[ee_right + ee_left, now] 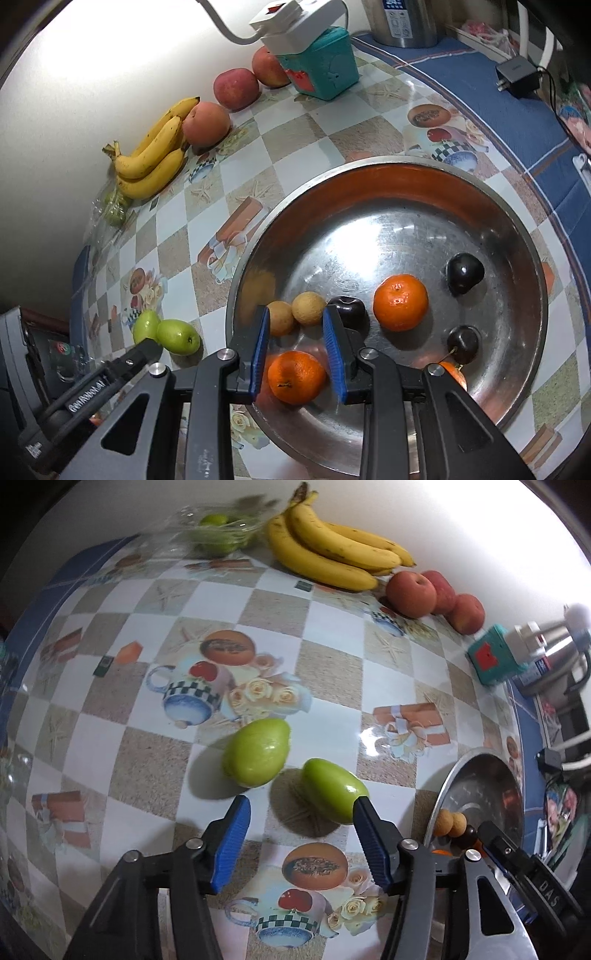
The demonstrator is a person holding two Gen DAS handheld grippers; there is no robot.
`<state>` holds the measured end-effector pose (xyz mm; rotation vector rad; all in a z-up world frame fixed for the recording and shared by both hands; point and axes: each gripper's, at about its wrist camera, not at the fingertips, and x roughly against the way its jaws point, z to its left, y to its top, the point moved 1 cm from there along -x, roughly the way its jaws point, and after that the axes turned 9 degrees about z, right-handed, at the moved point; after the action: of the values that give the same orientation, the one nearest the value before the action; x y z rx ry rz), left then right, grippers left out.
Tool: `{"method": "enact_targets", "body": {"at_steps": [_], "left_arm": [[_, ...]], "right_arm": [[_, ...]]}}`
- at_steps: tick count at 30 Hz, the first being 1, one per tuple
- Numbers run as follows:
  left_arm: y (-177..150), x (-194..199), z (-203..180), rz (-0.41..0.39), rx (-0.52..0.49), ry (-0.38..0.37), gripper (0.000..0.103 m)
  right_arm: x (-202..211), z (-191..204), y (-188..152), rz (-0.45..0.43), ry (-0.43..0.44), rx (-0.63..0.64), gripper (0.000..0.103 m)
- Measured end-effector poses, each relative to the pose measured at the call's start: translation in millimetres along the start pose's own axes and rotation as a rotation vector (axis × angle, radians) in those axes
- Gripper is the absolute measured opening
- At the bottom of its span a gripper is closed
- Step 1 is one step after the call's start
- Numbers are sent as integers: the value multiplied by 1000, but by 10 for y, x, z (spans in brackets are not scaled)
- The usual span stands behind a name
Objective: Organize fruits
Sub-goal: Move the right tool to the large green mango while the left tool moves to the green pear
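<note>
My left tool (301,805) stands released above the checkered tabletop (332,635), nothing between its blue pads; two green fruits (256,751) lie there, the right one (334,790) just at the right pad's tip. My right tool (295,314) hangs over the steel pan (517,236), parted, gripping nothing, a mandarin (295,376) below it. Another mandarin (400,302), two tan fruits (308,308) and dark plums (464,272) sit in the pan. Bananas (332,550) and apples (412,594) rest by the wall.

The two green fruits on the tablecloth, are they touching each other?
Cannot tell. The left wrist view shows a shadowed strip between the left green fruit and the right green fruit, but in the right wrist view their outlines meet with no gap.
</note>
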<state>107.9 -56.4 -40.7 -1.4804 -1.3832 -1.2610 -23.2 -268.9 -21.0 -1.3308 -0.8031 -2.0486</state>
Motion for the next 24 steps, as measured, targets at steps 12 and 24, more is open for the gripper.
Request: {"method": "enact_targets", "body": {"at_steps": [12,24], "left_arm": [[12,-23,283,33,140,-23,96],[-26,-119,444,80,232,-41,103]], "right_arm": [[-49,128,-19,-10,-80,78,63],[-111,167,-24,-6,-110,104,80]]}}
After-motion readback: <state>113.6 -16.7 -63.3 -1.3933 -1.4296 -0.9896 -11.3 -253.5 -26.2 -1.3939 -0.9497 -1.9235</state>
